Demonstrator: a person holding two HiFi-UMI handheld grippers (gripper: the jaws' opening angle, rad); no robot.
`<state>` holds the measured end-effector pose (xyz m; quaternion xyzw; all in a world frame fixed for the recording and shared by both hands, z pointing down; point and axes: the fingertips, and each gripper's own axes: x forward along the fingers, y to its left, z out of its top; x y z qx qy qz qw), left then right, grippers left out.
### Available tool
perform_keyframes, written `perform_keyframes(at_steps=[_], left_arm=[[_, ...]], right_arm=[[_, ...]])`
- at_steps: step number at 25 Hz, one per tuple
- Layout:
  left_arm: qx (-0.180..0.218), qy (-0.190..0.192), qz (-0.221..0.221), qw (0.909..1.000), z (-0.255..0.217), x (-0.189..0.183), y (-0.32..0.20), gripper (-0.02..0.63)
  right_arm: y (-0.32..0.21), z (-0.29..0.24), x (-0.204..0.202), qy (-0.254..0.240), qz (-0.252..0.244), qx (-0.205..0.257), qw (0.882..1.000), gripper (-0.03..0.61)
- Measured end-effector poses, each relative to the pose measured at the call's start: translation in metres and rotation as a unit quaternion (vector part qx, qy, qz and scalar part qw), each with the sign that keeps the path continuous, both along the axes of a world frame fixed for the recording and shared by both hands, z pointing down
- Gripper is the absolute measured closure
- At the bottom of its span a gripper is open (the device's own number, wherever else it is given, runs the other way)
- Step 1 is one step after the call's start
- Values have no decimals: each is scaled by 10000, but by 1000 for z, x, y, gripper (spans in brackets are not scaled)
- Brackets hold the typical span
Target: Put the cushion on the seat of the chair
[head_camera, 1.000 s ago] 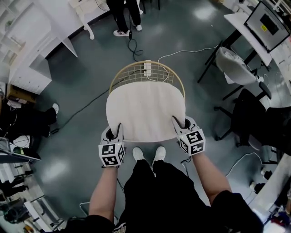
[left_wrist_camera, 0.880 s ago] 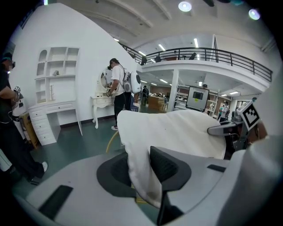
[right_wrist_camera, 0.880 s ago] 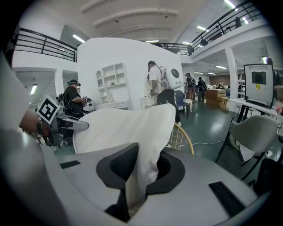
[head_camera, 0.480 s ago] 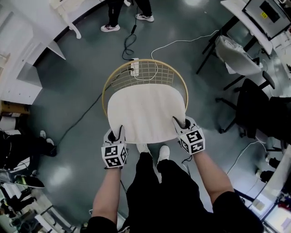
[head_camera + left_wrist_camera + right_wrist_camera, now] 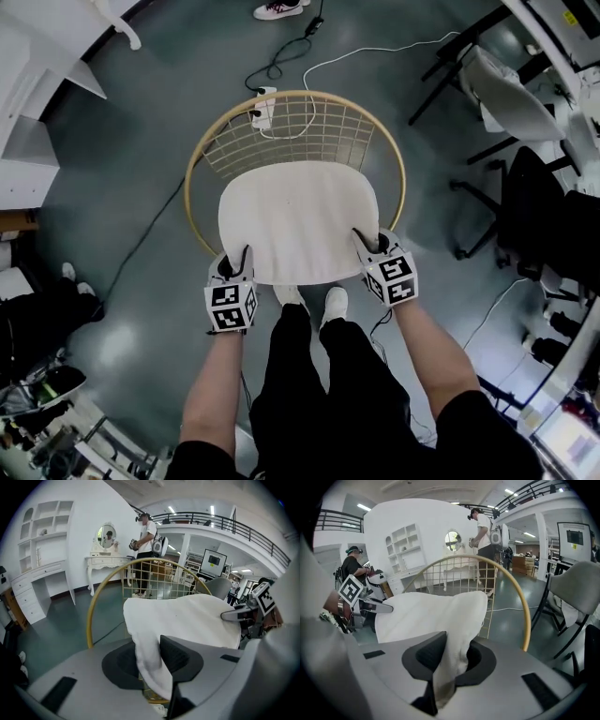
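A cream cushion hangs flat over the round seat of a gold-rimmed wire chair. My left gripper pinches the cushion's near left corner, and its jaws are opening slightly with the fabric still pressed between the pads. My right gripper is shut on the near right corner. In the left gripper view the cushion drapes down between the jaws of the left gripper, with the chair rim behind. In the right gripper view the cushion is folded between the pads of the right gripper.
My shoes stand just in front of the chair. A power strip with cables lies on the floor behind it. A dark office chair and a grey chair stand at the right, white furniture at the left. A person stands beyond.
Both grippers have come down with the cushion, which now sits lower over the seat. The chair's rim shows wider around it. Both corners stay gripped.
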<state>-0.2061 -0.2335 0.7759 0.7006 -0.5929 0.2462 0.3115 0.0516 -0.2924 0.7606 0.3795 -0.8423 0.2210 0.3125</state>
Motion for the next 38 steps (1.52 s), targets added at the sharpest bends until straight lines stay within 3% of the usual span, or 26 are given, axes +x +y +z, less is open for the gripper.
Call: perform_keyframes(at_steps=[7, 14, 19, 21, 26, 31, 38], left_arm=[[-254, -14, 67, 9997, 72, -4, -7, 495], [-461, -167, 17, 9988, 110, -7, -10, 486], [-514, -327, -94, 9981, 120, -8, -6, 471], [-572, -485, -107, 9971, 123, -11, -4, 412], [-633, -789, -162, 9947, 122, -17, 3, 405], [-900, -1220, -387, 9877, 128, -30, 13, 311], [-673, -1125, -215, 9911, 117, -20, 8, 319]], right_arm=[[-11, 75, -6, 209, 34, -265, 9994, 508], [-16, 117, -3, 429, 192, -486, 9977, 508], [-14, 137, 1, 548, 350, -635, 9959, 508], [-16, 142, 1, 618, 401, -642, 9952, 508], [-16, 149, -1, 738, 487, -692, 9937, 505], [-17, 152, 0, 817, 617, -713, 9922, 504], [-18, 152, -3, 867, 719, -768, 9907, 457]])
